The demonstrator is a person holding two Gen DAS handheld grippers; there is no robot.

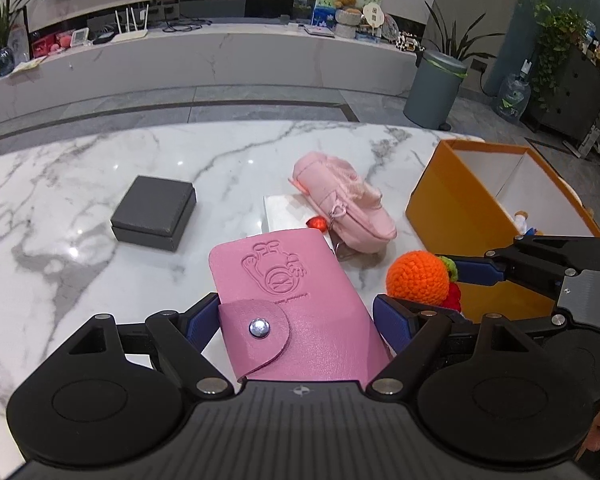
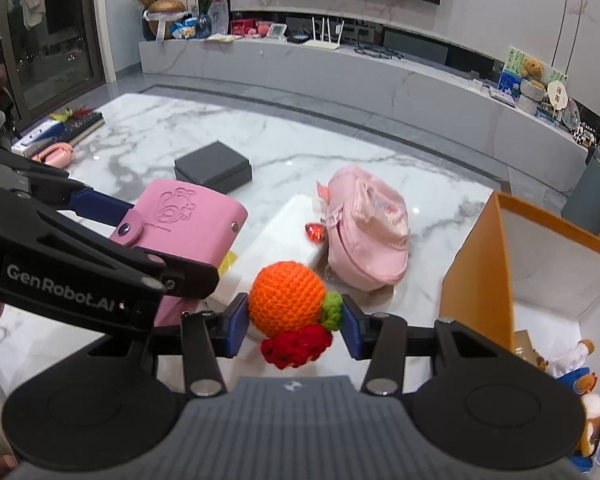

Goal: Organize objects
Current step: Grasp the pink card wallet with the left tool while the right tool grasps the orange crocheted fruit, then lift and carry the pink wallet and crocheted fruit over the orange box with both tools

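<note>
Clamping pink wallet [image 1: 296, 312] and crocheted orange [image 2: 286, 300].

The tabletop [image 1: 80, 168] looks like polished white marble with grey veins, glossy, with small lamp reflections on it. The pink card holder [image 1: 300, 312] seems smooth leather or imitation leather with a soft shine, an embossed figure and a shiny metal snap button. The crochet orange [image 2: 286, 300] is knitted yarn, rough and matt, with green and red yarn parts. The pink pouch [image 1: 340, 200] is soft cloth, a little satin-like. The dark grey box [image 1: 154, 212] near the left edge looks like matt cardboard. The orange box [image 1: 460, 216] at the right edge is smooth matt cardboard, white inside. The left claw [image 1: 296, 320] is matt black plastic with blue textured pads [image 1: 392, 320] and bright metal rivets.
</note>
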